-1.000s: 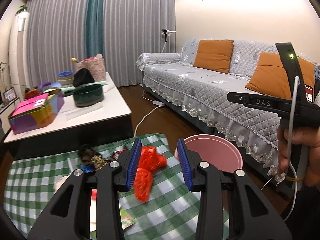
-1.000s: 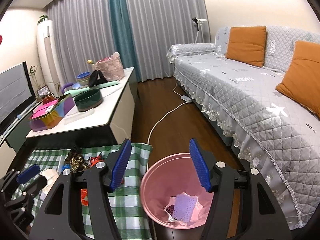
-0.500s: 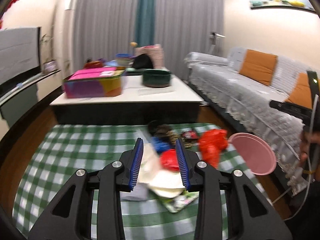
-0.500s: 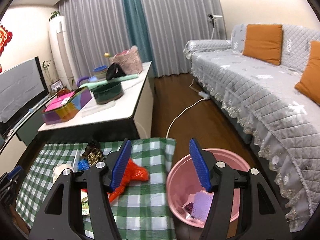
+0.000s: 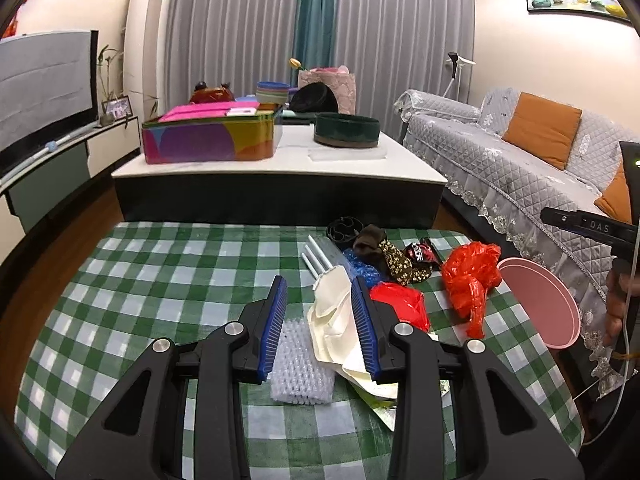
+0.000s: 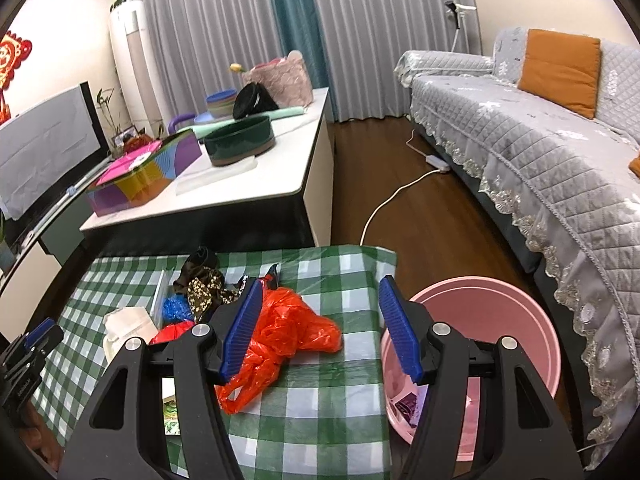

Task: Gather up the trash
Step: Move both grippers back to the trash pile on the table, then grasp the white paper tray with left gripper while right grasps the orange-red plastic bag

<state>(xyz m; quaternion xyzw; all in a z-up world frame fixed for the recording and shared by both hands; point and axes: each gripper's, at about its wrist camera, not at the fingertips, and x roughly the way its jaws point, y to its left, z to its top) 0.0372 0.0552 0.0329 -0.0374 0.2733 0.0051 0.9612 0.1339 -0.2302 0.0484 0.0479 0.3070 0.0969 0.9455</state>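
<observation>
We are in a home living room: a quilt-covered sofa [image 6: 532, 128] with orange cushions [image 6: 558, 66], floor-length grey curtains [image 5: 248, 28], a television [image 5: 42, 88] and a cluttered coffee table [image 5: 280, 168].

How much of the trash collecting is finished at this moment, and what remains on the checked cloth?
Done: the pink bin beside the checked cloth already holds a purple wrapper. In hand: nothing yet; the left gripper is open around the cream paper, and the right gripper is open by the red plastic bag. Left: those two, the white foam net, the blue wrapper and more.
</observation>
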